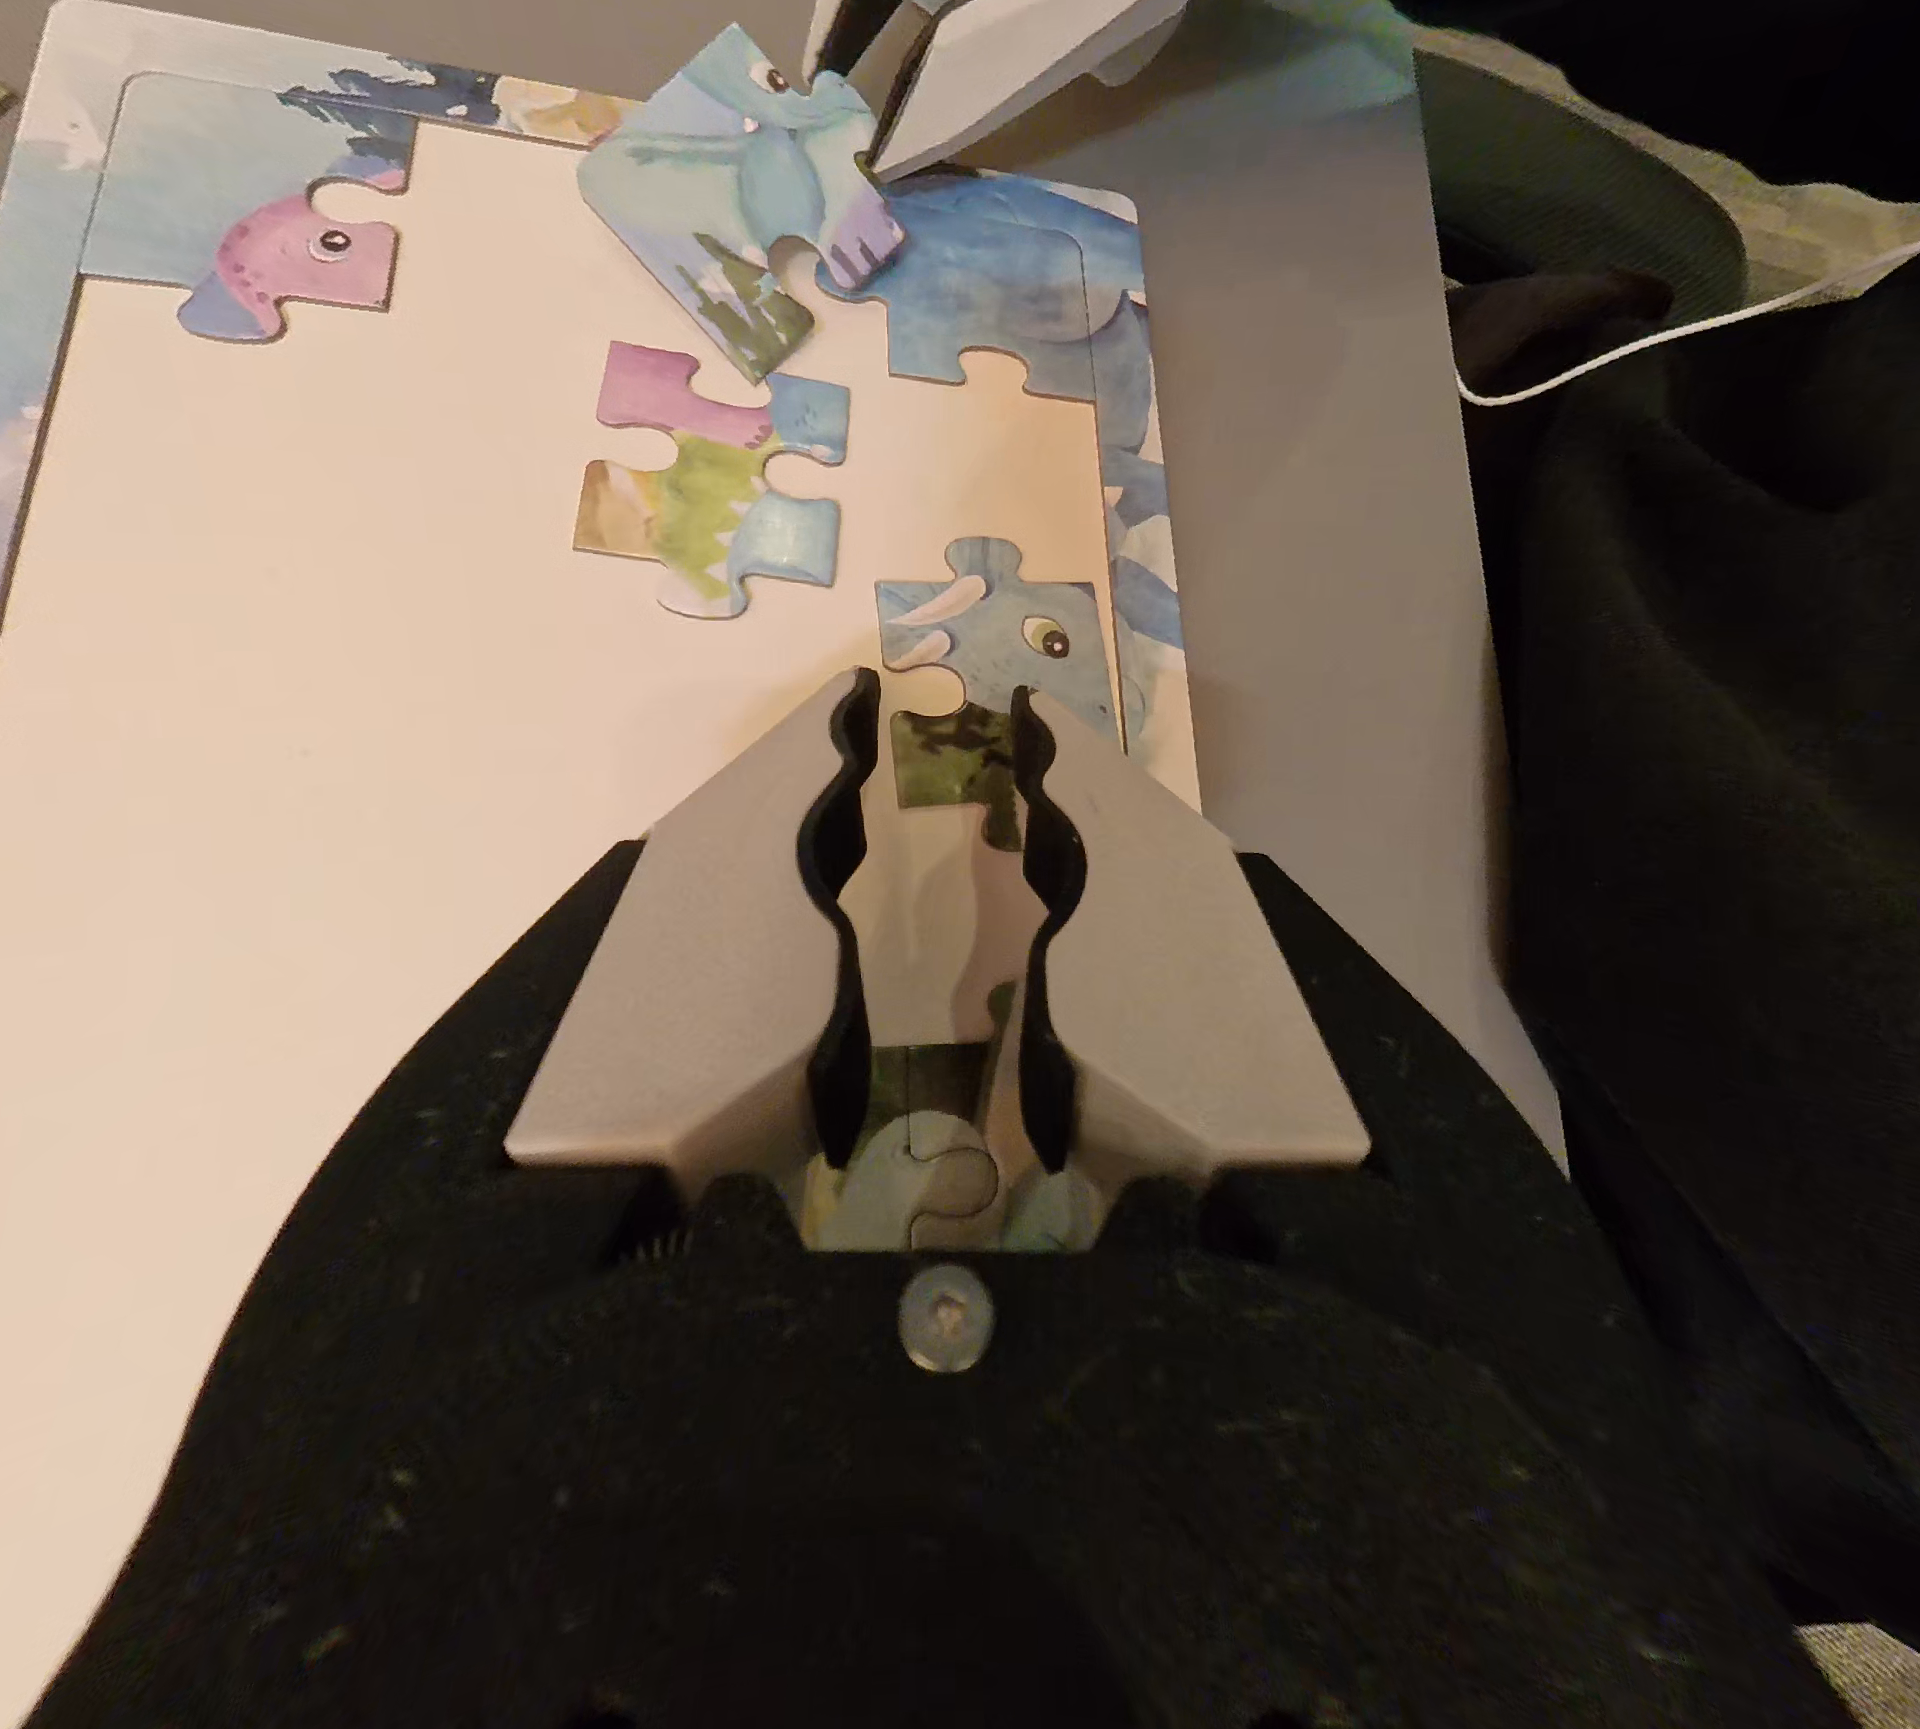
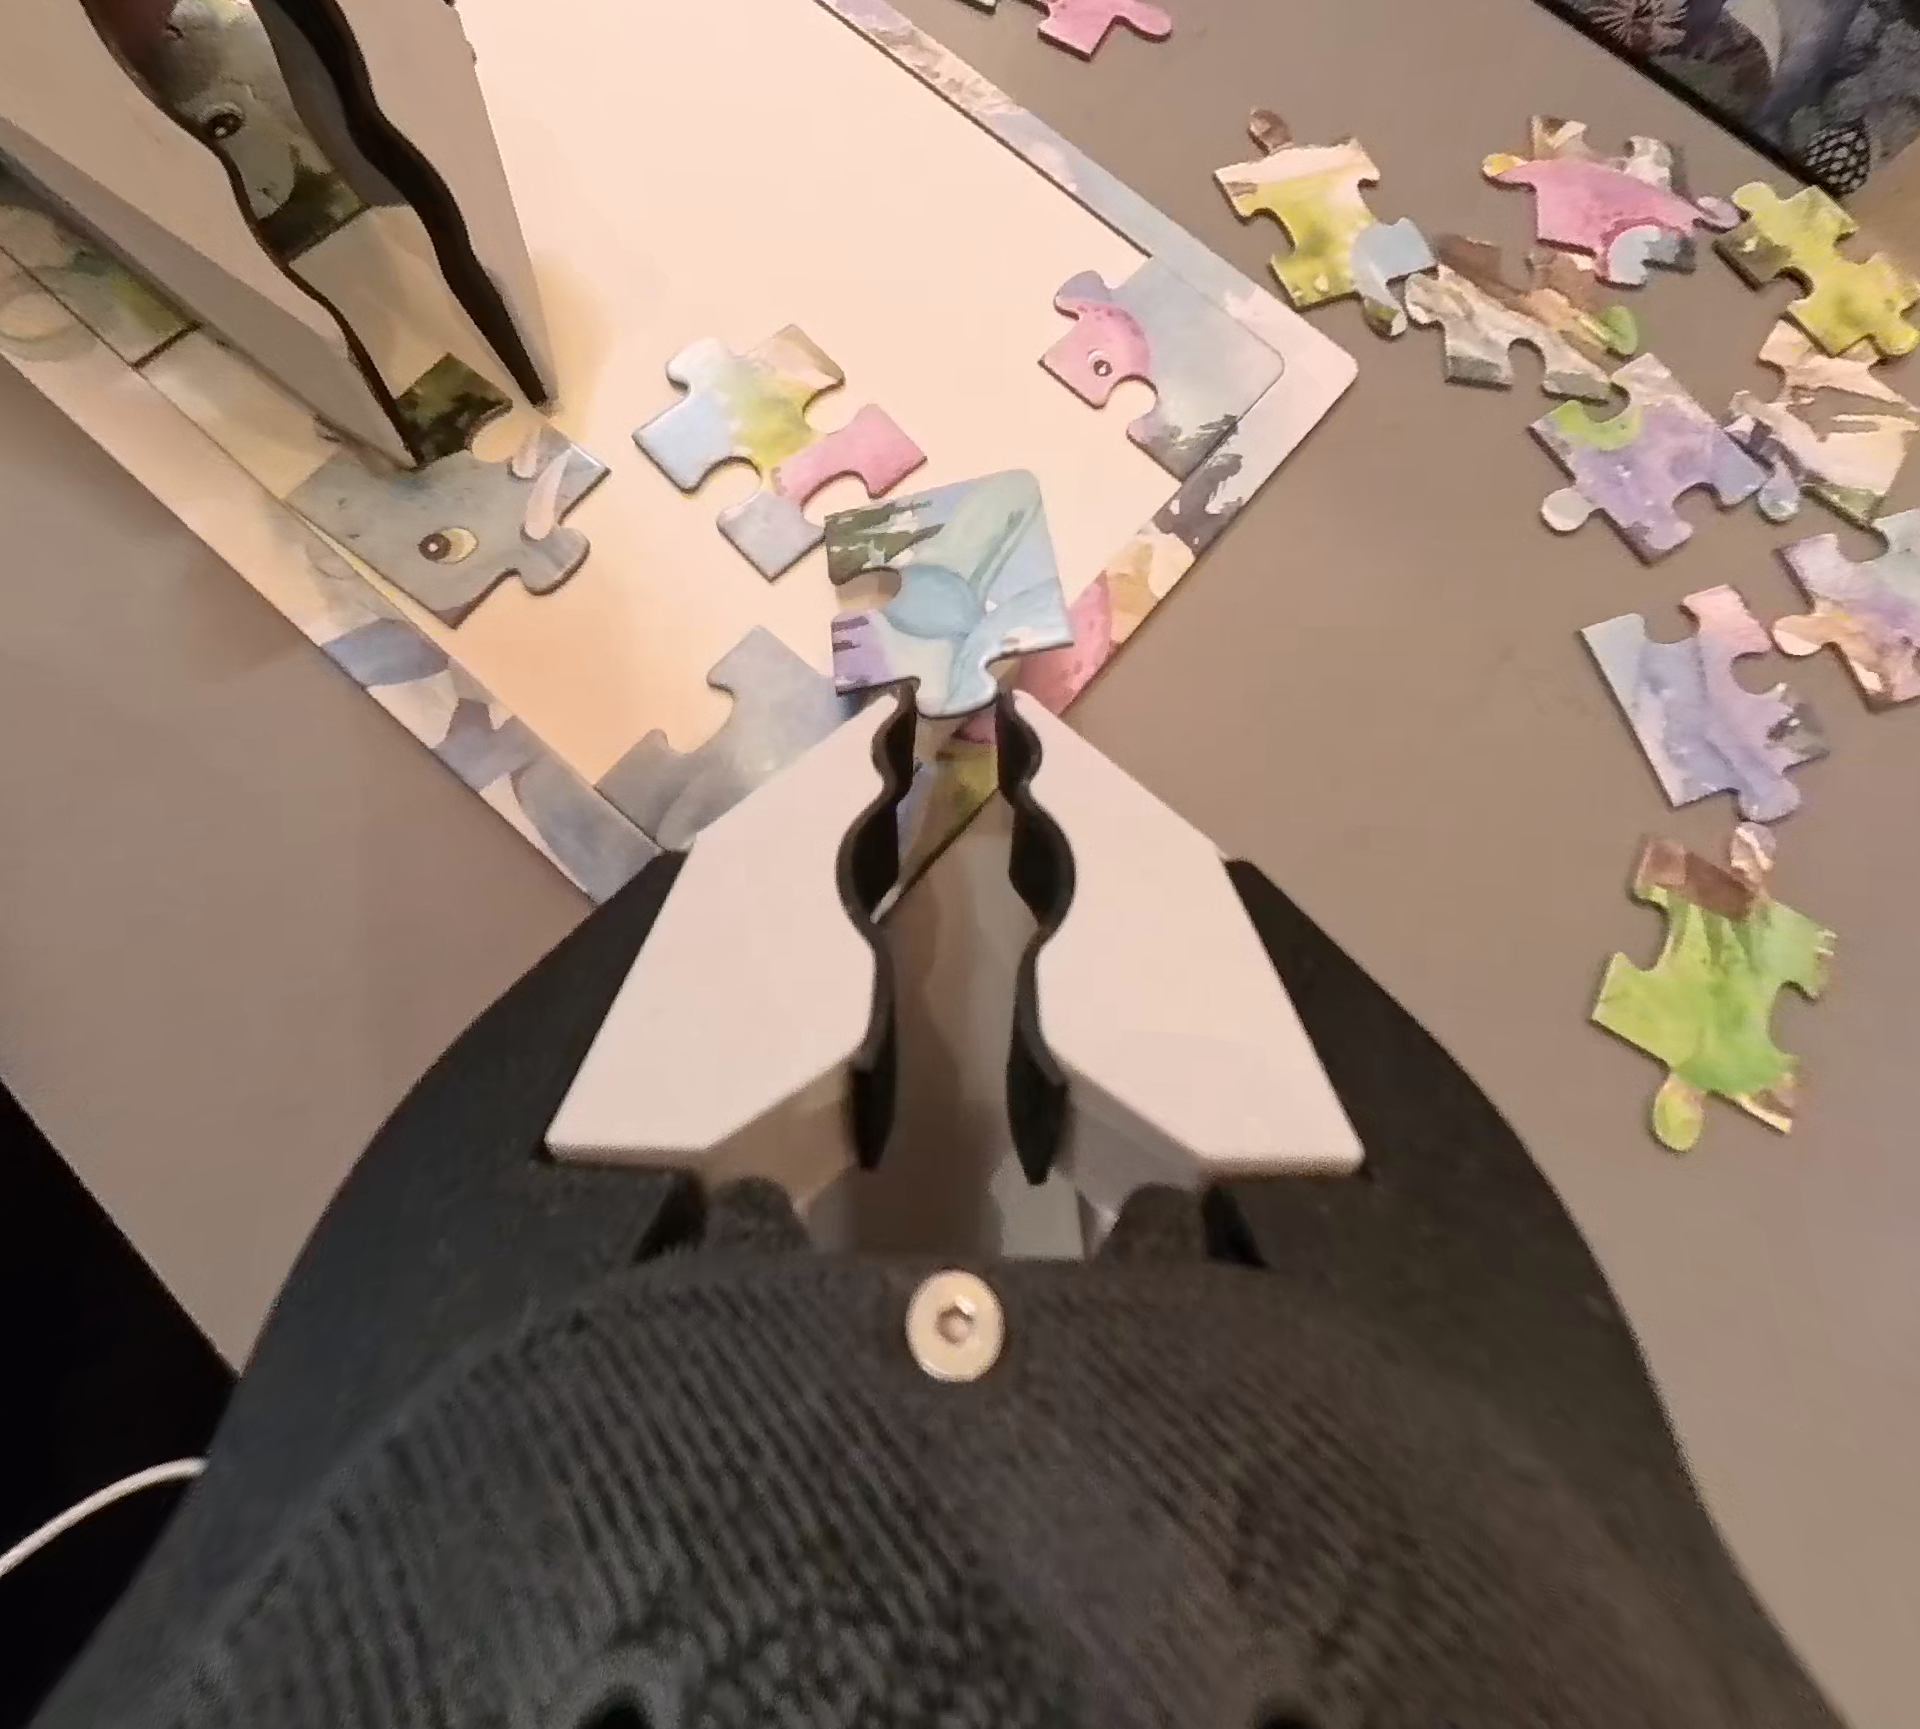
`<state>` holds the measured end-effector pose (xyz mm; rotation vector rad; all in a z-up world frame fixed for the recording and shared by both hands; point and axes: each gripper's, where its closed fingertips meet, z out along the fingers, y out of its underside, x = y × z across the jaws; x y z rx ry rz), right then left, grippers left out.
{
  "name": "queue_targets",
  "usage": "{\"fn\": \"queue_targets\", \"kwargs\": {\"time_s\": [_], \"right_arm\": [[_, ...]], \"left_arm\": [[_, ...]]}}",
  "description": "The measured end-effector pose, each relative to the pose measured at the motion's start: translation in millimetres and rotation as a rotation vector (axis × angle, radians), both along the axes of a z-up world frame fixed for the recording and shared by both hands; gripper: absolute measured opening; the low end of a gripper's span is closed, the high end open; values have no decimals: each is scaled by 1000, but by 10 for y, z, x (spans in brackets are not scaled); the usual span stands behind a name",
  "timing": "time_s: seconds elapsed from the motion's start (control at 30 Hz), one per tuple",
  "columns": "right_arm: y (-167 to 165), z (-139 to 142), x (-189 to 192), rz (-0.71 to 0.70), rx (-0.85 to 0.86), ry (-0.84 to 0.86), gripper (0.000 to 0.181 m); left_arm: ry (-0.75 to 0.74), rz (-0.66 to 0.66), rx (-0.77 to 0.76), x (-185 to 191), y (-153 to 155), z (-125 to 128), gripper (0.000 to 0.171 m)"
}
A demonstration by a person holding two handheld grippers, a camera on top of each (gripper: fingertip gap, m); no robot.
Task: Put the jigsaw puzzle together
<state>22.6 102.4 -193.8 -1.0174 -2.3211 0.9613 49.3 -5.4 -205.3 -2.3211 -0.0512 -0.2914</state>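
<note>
Grey surface (image 1: 1299, 536) carries a puzzle tray (image 1: 312, 744) with a pale, mostly bare bed. Seen from the left wrist, the left gripper (image 1: 945, 692) hangs narrowly parted over the tray's near right edge, its tips either side of a green piece (image 1: 951, 760) just below a blue horned-dinosaur piece (image 1: 997, 630); whether it presses that piece I cannot tell. Toward the tray's far right corner, the right gripper (image 1: 868, 121) pinches the tab of a tilted light-blue piece (image 1: 738, 193), which overlaps a seated blue corner piece (image 1: 997, 277).

From the right wrist, the right gripper (image 2: 956, 697) is clamped on the light-blue piece (image 2: 945, 578), held above the tray (image 2: 1320, 360) at its near corner, with loose pieces (image 2: 1662, 453) scattered on the surface beyond the tray's right rim. To seat it well, I judge the piece should be rotated square to the tray rim, its notch lined up with the corner piece's tab, then lowered flat before release; the left gripper (image 2: 457, 432) can steady the tray.
</note>
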Motion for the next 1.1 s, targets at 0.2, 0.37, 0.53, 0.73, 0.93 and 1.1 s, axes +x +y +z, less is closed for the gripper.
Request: {"fn": "queue_targets", "kwargs": {"time_s": [0.2,0.37,0.53,0.73,0.93,1.1], "right_arm": [[39,-15,-12,-3,34,14,13],[105,-45,-47,22,48,10,13],[133,-49,-65,26,50,7,13],[134,-44,-72,20,41,18,13],[132,-38,-66,20,52,28,13],[134,-25,-61,20,61,35,13]], "left_arm": [[4,-1,0,2,1,0,23],[5,-1,-1,3,2,0,23],[0,0,0,3,2,1,23],[-3,0,0,3,2,1,23],[-2,0,0,3,3,0,23],[-1,0,-1,3,2,-1,23]]}}
